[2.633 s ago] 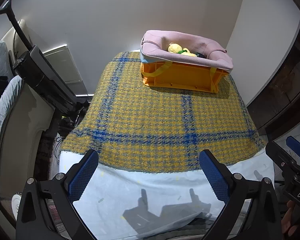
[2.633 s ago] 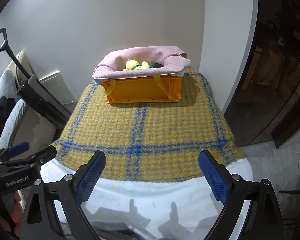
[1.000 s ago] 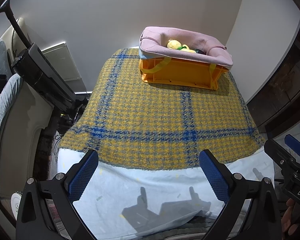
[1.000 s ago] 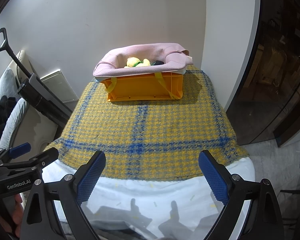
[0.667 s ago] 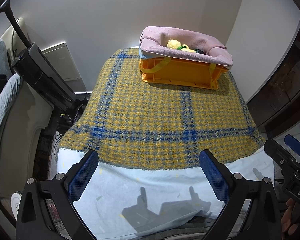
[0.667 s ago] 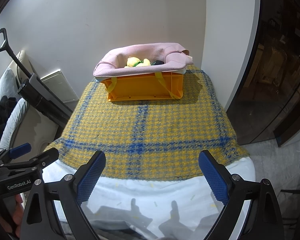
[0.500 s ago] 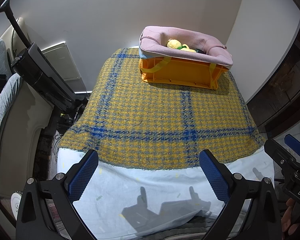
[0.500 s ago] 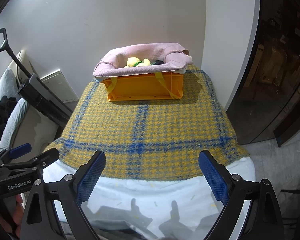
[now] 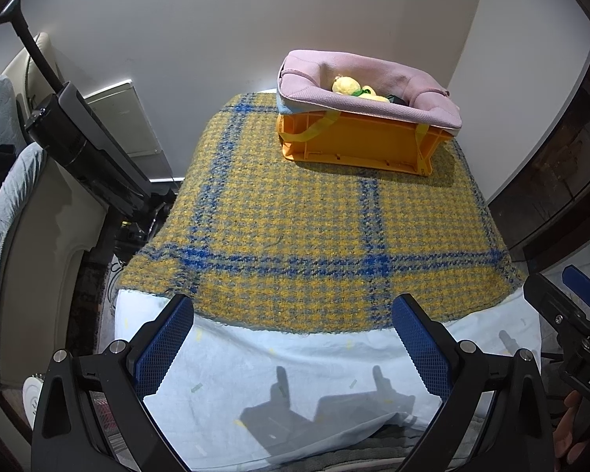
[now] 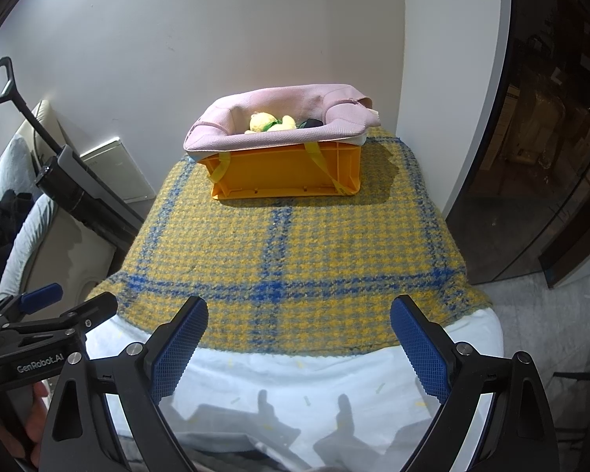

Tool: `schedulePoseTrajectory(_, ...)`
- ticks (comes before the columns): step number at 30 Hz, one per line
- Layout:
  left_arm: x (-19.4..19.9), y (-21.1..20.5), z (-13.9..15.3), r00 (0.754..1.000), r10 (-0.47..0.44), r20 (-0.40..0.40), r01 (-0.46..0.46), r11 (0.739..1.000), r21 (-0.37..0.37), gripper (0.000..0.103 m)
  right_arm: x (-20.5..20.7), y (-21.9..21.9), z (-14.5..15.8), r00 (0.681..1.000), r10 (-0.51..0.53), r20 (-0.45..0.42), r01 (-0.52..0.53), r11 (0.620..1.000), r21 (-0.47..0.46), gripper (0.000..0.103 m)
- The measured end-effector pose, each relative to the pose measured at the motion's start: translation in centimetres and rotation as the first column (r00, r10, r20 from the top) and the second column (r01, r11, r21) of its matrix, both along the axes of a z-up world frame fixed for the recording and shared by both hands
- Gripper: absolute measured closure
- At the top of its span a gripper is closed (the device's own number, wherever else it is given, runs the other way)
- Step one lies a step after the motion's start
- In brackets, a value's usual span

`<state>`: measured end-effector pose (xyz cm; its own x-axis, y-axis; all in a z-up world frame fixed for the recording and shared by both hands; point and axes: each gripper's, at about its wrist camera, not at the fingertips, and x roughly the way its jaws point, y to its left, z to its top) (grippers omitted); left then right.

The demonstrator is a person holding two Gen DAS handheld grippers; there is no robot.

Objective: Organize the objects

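Observation:
An orange plastic crate [image 9: 358,145] [image 10: 287,173] stands at the far end of a table under a yellow and blue plaid blanket [image 9: 295,228] [image 10: 295,251]. A pink cloth [image 9: 373,82] [image 10: 279,118] lines its rim. Inside lie a yellow plush toy [image 9: 348,86] [image 10: 265,122] and a dark object [image 10: 310,122]. My left gripper [image 9: 293,338] is open and empty over the near white sheet. My right gripper [image 10: 299,338] is open and empty, beside it. Both are far from the crate.
A white sheet [image 9: 295,373] covers the table's near end. A black stick vacuum [image 9: 82,141] leans at the left by a cream chair with grey cushions [image 9: 4,196]. A dark glass door [image 10: 550,157] stands at the right. White wall behind.
Both views have shifted only slightly; the crate sits a touch higher in the left wrist view than 2.6 s ago. Both grippers stay open and empty.

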<state>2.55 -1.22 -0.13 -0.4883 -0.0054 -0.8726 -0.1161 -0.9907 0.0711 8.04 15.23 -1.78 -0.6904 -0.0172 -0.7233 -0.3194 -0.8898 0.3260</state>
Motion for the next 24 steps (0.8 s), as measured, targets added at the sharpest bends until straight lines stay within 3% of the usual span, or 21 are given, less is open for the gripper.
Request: schedulePoseTrajectory(24, -0.51, 0.22, -0.60, 0.999, 0.019, 0.037, -0.019, 1.000, 0.009, 0.000, 0.13, 0.39, -0.20, 1.000, -0.015, -0.001, 0.015, 1.000, -0.015, 0.009)
